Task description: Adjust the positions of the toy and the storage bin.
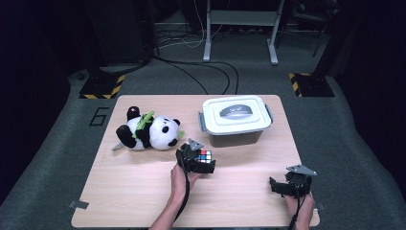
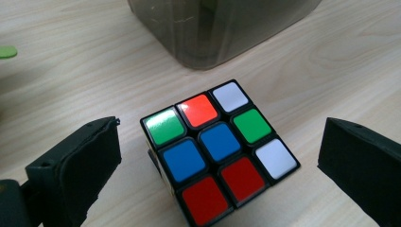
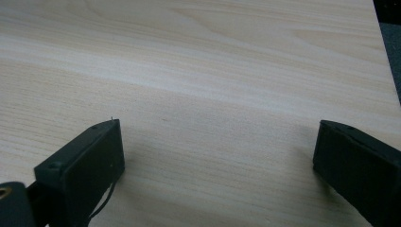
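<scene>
A scrambled Rubik's cube [image 1: 206,155] lies on the wooden table [image 1: 134,191] just in front of the box. My left gripper [image 1: 201,161] is at the cube, open. In the left gripper view the cube [image 2: 220,153] sits between the two black jaws, with red, blue, green and white stickers facing up and a gap on each side, so neither jaw touches it. My right gripper [image 1: 278,186] rests low near the table's front right corner, open. In the right gripper view its jaws [image 3: 215,151] stand wide apart over bare wood.
A grey box with a white handled lid [image 1: 235,116] stands behind the cube, its wall [image 2: 222,28] close ahead of the left gripper. A panda plush [image 1: 151,132] lies at the left. Beyond the table are floor cables and stand legs.
</scene>
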